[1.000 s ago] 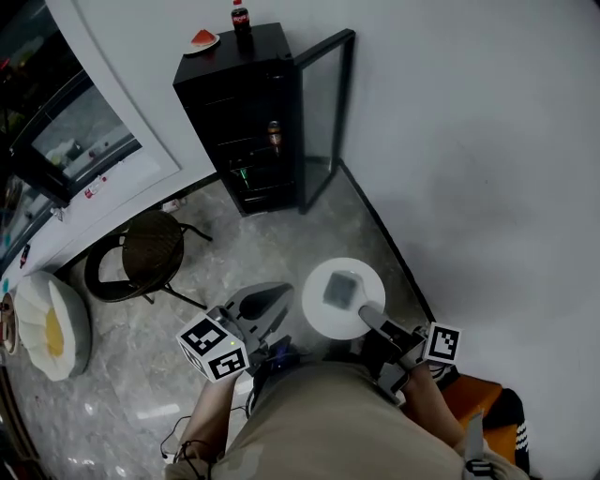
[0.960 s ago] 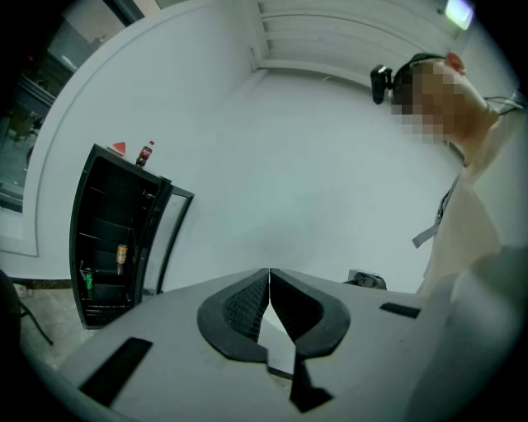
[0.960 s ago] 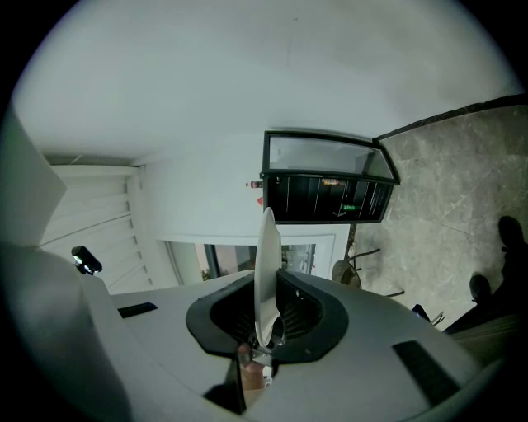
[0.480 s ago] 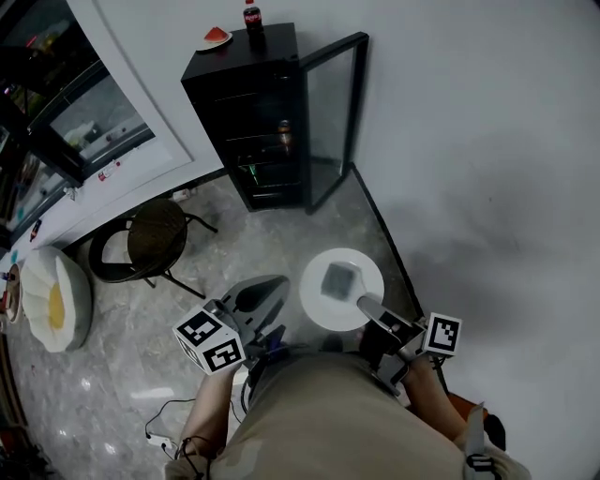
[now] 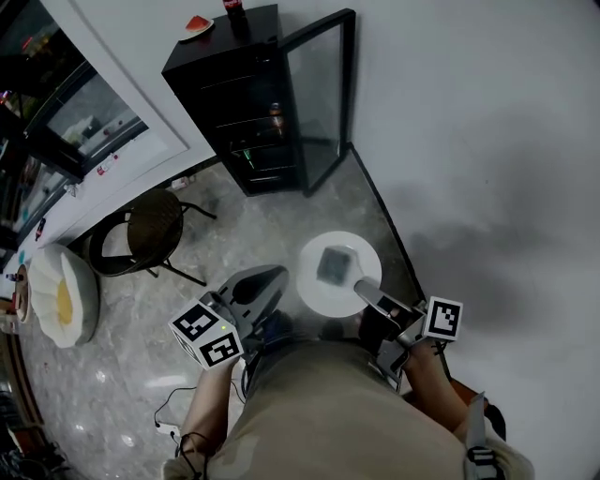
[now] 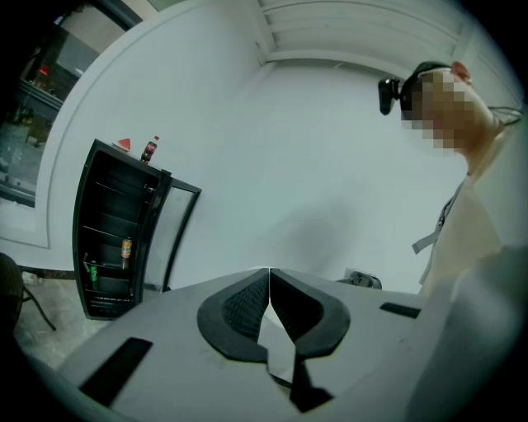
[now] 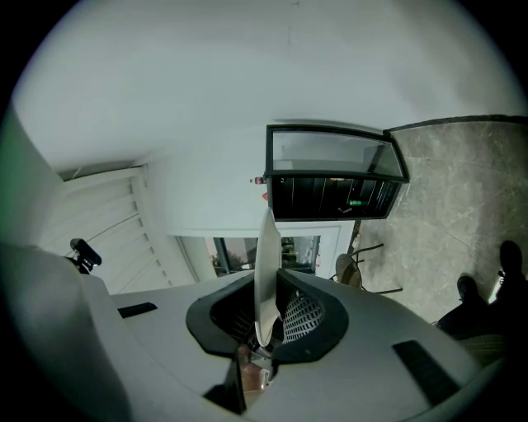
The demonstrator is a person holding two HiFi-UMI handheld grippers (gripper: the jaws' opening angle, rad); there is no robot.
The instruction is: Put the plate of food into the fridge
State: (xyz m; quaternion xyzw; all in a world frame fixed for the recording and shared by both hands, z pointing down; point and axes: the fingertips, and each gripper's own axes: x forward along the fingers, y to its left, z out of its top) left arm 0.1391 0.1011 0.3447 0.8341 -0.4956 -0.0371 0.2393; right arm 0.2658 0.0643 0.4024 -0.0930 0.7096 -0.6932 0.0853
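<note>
A white plate [image 5: 314, 283] with a grey-green square of food [image 5: 334, 265] is held level above the floor, my right gripper [image 5: 364, 288] shut on its near rim. In the right gripper view the plate [image 7: 266, 272] shows edge-on between the jaws. My left gripper [image 5: 263, 281] hangs beside the plate, shut and empty, its jaws meeting in the left gripper view [image 6: 269, 274]. The black fridge [image 5: 234, 103] stands ahead against the wall with its glass door [image 5: 319, 103] swung open; a can and bottles sit on its shelves.
A slice of watermelon on a plate [image 5: 196, 25] and a cola bottle [image 5: 232, 11] stand on top of the fridge. A dark round chair [image 5: 150, 234] and a white flower-shaped cushion [image 5: 61, 300] are at the left. The white wall runs along the right.
The view has shifted a little; the fridge sits slightly further left and higher in the frame. Both grippers and the plate keep the same pose relative to the person.
</note>
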